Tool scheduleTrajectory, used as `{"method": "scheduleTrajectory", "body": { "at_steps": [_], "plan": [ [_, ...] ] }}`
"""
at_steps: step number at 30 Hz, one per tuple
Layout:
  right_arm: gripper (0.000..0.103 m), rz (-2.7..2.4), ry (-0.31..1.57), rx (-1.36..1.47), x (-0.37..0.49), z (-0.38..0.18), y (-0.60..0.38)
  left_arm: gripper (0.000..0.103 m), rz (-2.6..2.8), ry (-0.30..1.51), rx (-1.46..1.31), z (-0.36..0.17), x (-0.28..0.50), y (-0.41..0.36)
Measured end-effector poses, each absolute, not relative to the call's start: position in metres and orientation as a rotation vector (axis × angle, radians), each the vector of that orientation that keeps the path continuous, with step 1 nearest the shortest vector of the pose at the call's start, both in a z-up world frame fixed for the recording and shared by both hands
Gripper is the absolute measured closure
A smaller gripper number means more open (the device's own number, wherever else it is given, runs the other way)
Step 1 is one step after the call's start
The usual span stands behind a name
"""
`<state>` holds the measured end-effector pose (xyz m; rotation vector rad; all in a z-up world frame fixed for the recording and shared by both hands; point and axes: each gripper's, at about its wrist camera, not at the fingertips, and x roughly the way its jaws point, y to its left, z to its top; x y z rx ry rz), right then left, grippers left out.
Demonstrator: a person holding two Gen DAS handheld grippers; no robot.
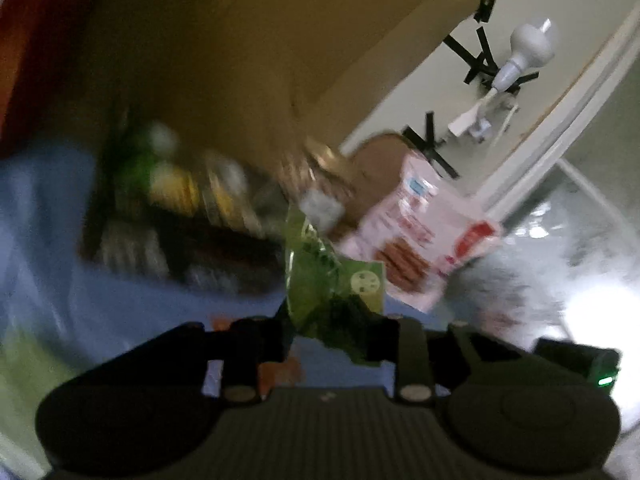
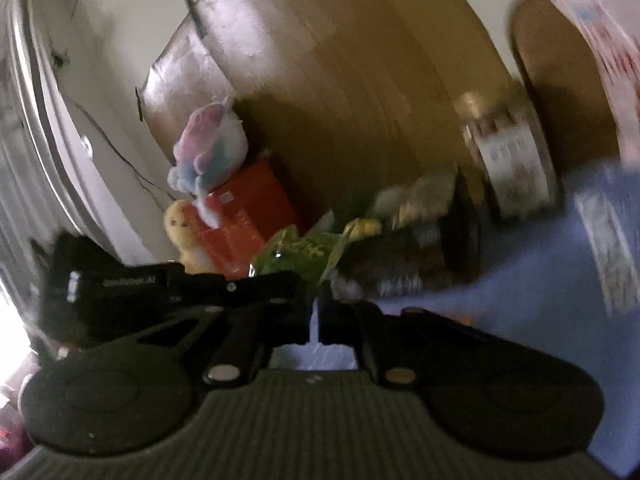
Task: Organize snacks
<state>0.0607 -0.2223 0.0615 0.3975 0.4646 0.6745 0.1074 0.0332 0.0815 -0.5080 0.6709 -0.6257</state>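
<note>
My left gripper (image 1: 332, 336) is shut on a green snack packet (image 1: 332, 276), held above a blue cloth (image 1: 48, 216). Beyond it a dark tray (image 1: 180, 220) holds several blurred snack packs. A pink and white biscuit bag (image 1: 420, 224) stands to the right of the packet. In the right wrist view my right gripper (image 2: 316, 320) is shut with nothing between its fingers. The left gripper's black body (image 2: 120, 284) and the green packet (image 2: 300, 252) show just ahead of it. The dark tray (image 2: 420, 248) lies to the right.
A large cardboard box (image 1: 280, 60) stands behind the tray. A labelled jar (image 2: 512, 160) sits beside it. A red box (image 2: 240, 216) with plush toys (image 2: 208, 148) stands at the left. A white lamp (image 1: 524, 52) is by the wall.
</note>
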Motion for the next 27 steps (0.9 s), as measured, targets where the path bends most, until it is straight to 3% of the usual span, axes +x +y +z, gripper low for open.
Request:
{"method": "scheduleTrajectory", "body": {
  "at_steps": [10, 12, 16, 17, 18, 20, 24, 27],
  "plan": [
    [0.099, 0.571, 0.433, 0.22, 0.16, 0.06, -0.183, 0.061, -0.41, 0.655, -0.228, 0.082, 0.195, 0.008],
    [0.098, 0.549, 0.451, 0.219, 0.172, 0.051, -0.183, 0.05, -0.392, 0.687, -0.249, 0.073, 0.207, 0.008],
    [0.086, 0.466, 0.436, 0.161, 0.175, 0.046, -0.185, 0.04, -0.277, 0.669, -0.165, 0.065, 0.209, 0.006],
    [0.076, 0.459, 0.418, 0.166, 0.17, 0.049, -0.192, 0.037, -0.269, 0.658, -0.165, 0.066, 0.205, 0.009],
    [0.072, 0.456, 0.403, 0.185, 0.166, 0.051, -0.2, 0.031, -0.259, 0.644, -0.17, 0.068, 0.2, 0.014],
    [0.071, 0.441, 0.374, 0.244, 0.151, 0.055, -0.222, 0.025, -0.231, 0.612, -0.184, 0.073, 0.187, 0.025],
    [0.07, 0.423, 0.456, 0.364, 0.131, 0.041, -0.265, 0.027, -0.22, 0.569, -0.241, 0.082, 0.149, 0.045],
    [0.07, 0.449, 0.6, 0.444, 0.121, 0.015, -0.28, 0.027, -0.317, 0.638, -0.318, 0.073, 0.136, 0.041]
  ]
}}
